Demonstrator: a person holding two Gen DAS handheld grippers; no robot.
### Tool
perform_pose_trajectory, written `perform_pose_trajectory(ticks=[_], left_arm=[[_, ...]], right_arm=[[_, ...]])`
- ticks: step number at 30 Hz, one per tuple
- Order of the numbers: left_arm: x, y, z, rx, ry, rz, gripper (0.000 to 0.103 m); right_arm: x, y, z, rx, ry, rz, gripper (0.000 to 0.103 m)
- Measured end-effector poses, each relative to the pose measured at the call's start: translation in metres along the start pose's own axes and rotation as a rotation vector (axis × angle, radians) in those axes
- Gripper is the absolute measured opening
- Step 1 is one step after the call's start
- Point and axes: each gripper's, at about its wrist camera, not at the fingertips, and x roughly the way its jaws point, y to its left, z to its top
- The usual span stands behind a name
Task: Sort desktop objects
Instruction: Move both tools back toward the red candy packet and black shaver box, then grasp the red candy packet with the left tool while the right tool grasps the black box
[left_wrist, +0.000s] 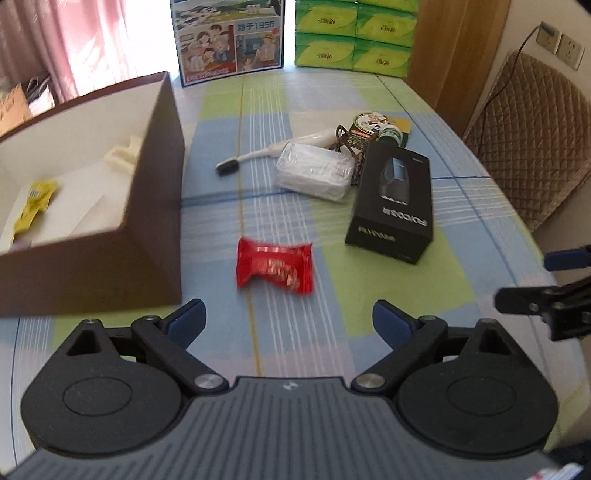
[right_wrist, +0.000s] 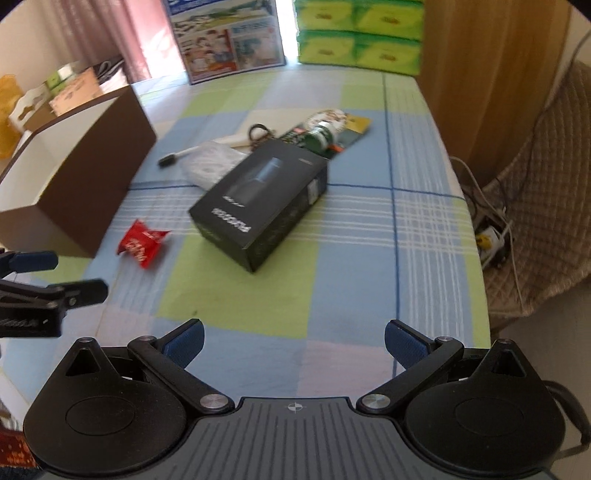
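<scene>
Two or three things already lay in the brown box (left_wrist: 155, 192): a yellow packet (left_wrist: 35, 205) and a cream plastic piece (left_wrist: 123, 155). Most of the job looked undone, I'd say. A red packet (left_wrist: 275, 269) sat on the cloth just beside the box; farther back a black carton (left_wrist: 393, 206), a clear case (left_wrist: 314, 171), a toothbrush (left_wrist: 266, 151) and a green bottle (left_wrist: 391, 134) lay bunched together. Both tools hung above the near edge, spread wide and empty: the left gripper (left_wrist: 290, 319) pointed at the red packet, the right gripper (right_wrist: 293, 338) toward the carton. The table (right_wrist: 354, 258) wore a checked blue-and-green cloth. Pink curtains (left_wrist: 74, 40), a poster (left_wrist: 227, 40) and green tissue packs (left_wrist: 356, 35) stood behind, a quilted chair (left_wrist: 532, 147) to the right
</scene>
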Motion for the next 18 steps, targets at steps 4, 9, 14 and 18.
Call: perform_pose_trajectory(ticks=[4,9,14,18], left_arm=[[0.023,-0.004,0.011,0.03,-0.018,0.021,0.094],[0.048,-0.003,0.022,0.084,-0.007,0.049,0.092],[0.066,-0.001,0.027,0.113,0.021,0.047,0.087],[0.078,0.002,0.029,0.103,0.047,0.043,0.08]], right_arm=[[0.008,-0.011,0.003,0.037,0.009,-0.008,0.101],[0.017,-0.022,0.012,0.08,0.008,-0.013,0.101],[0.024,-0.029,0.027,0.124,-0.01,-0.012,0.101],[0.03,-0.03,0.044,0.149,-0.035,0.003,0.101]])
